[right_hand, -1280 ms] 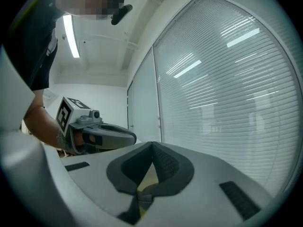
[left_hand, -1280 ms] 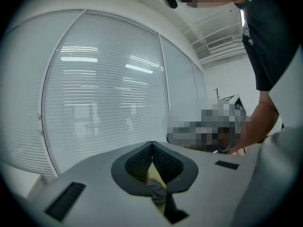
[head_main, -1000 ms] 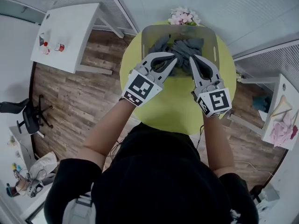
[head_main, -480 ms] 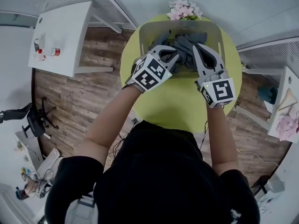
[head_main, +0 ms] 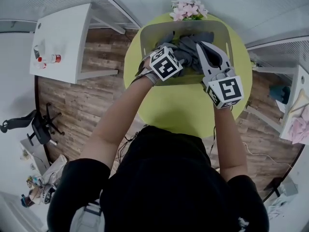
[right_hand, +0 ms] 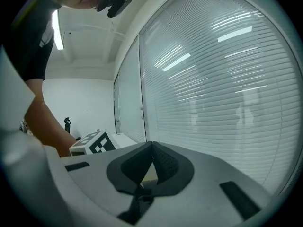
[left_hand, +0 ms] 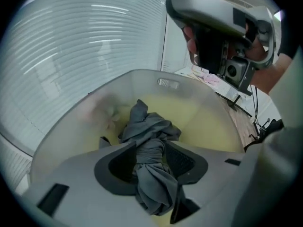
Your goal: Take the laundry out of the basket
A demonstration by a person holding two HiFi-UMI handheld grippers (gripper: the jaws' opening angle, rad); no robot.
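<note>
On the bench (head_main: 183,105) the basket (left_hand: 142,77) could slide or lift, I'd judge, if the tangled laundry (left_hand: 152,126) drags on its side. The left tool (left_hand: 150,148) is opening down in the basket, laundry between its jaws, so a thin pinch may slip. The right tool (right_hand: 151,148), closed and empty, hangs up to its right. The basket rings the left tool; above it is free; flowers (head_main: 188,9) lie beyond.
</note>
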